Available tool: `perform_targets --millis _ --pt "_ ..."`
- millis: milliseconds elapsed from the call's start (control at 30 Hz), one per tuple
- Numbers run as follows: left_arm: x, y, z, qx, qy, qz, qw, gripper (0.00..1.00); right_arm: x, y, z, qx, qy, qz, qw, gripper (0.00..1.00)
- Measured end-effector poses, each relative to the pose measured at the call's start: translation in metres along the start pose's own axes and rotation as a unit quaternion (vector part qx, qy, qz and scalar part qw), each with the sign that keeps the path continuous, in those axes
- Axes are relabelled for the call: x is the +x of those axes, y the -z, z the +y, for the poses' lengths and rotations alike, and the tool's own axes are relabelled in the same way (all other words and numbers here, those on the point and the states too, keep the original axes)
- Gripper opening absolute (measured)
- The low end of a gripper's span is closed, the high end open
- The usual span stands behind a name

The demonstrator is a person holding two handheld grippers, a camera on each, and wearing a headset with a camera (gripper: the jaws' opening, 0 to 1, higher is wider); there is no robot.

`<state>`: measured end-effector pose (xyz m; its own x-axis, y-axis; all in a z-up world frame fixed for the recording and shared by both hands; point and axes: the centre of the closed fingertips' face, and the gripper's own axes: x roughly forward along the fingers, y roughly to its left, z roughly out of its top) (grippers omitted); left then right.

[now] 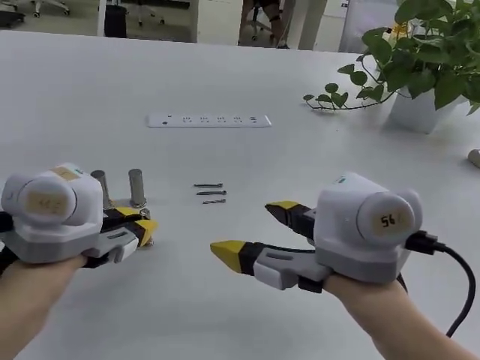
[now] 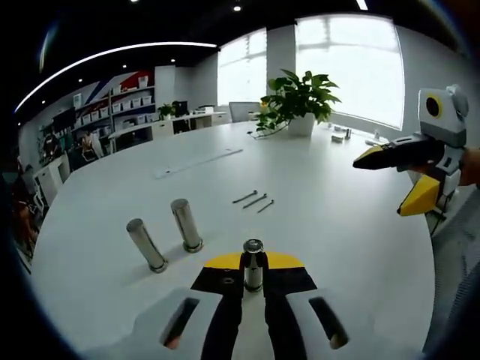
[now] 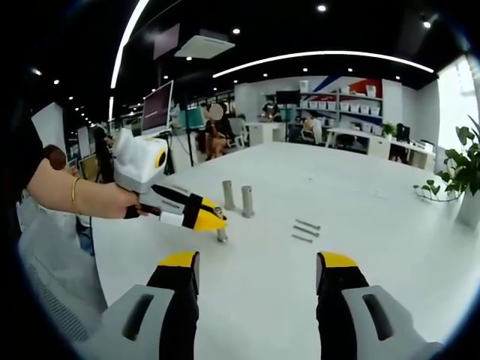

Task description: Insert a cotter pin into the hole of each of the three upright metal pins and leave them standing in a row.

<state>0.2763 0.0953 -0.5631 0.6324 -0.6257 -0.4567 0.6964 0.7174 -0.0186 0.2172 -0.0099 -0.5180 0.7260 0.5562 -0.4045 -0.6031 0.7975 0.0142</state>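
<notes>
Since a cotter pin can hardly be threaded through a pin that is free to tip, one upright metal pin (image 2: 253, 255) is pinched between the left tongs (image 2: 253, 270), which are pressed together on it. This is judged to be a steadying grip. The right tongs (image 3: 257, 274) are held spread and empty above the worktop (image 3: 360, 202), apparently readied for the three cotter pins (image 1: 210, 193). These lie side by side, a little to the right of the upright pins. The other two metal pins (image 1: 136, 187) are seen standing close together just behind the gripped one. The pinch itself is made plain in the left gripper view, whereas in the head view it is largely masked by the gripper's own housing. The wide gap of the right tongs is best confirmed in the right gripper view.
</notes>
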Motion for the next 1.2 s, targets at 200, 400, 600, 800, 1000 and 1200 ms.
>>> perform_targets --millis 200,400,600,800,1000,1200 --pt "0.0004 0.0035 -0.0033 0.011 0.003 0.008 0.9999 0.06 -0.0004 0.0012 0.0003 -0.001 -0.002 0.002 1.0000 0.59" --pt "-0.0007 0.0067 -0.0035 0.009 0.001 0.006 0.9999 0.06 -0.0004 0.0018 -0.0004 -0.001 -0.002 0.004 1.0000 0.59" --pt "-0.0017 0.0070 -0.0038 0.009 0.008 0.005 0.9999 0.06 0.0009 0.0027 0.0011 -0.002 -0.006 0.006 1.0000 0.59" --pt "-0.0009 0.0073 -0.0017 0.010 0.007 0.006 0.9999 0.08 0.0016 0.0051 0.0049 -0.008 -0.013 0.012 0.9998 0.60" --pt "-0.0004 0.0087 -0.0019 0.010 0.004 0.009 0.9999 0.11 0.0003 0.0070 0.0043 -0.009 -0.014 0.016 0.9997 0.61" --pt "-0.0029 0.0063 -0.0025 0.006 -0.001 0.007 1.0000 0.19 0.0008 0.0020 -0.0016 -0.009 -0.017 0.014 0.9997 0.60"
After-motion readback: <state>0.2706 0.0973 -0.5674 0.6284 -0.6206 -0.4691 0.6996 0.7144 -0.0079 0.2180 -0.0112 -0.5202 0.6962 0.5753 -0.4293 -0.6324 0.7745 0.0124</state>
